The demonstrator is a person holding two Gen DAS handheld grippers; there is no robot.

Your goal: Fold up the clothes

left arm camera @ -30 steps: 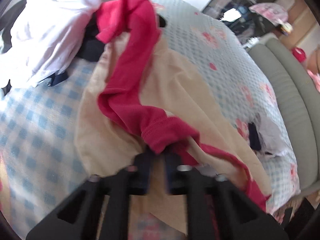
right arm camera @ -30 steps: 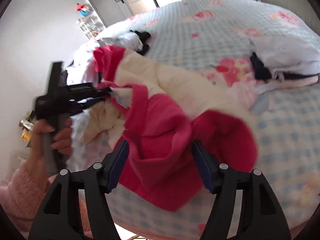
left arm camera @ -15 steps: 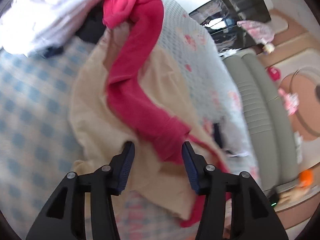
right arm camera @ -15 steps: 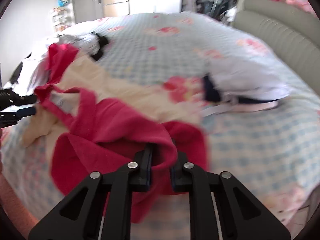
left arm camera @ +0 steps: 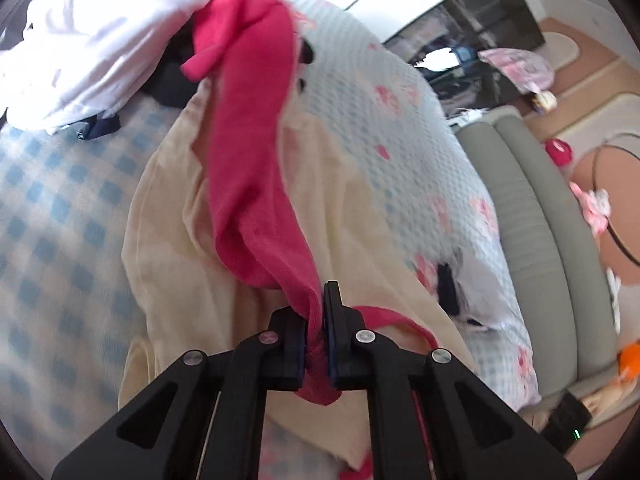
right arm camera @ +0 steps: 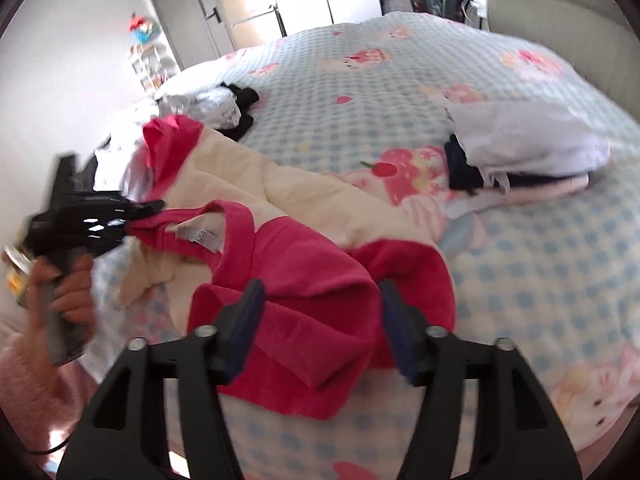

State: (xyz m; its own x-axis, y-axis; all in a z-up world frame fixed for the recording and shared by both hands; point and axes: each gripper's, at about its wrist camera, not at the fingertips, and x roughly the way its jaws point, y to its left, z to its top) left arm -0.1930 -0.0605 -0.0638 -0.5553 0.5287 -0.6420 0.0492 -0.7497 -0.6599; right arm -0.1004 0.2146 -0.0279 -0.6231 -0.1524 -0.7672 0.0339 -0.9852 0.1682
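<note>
At the far left of the right wrist view, a hand point(right arm camera: 66, 280) holds the left gripper point(left arm camera: 316, 320), which is clamped on the pink neckline of the cream and pink garment point(right arm camera: 320, 216). This garment lies crumpled on the bed point(right arm camera: 540, 248) with a checked cover; how its sleeves run I cannot tell. The right gripper point(right arm camera: 320, 324) stands wide over a pink fold, holding nothing. Further right sits a folded pile point(right arm camera: 528, 148), its lower layers mostly hidden.
</note>
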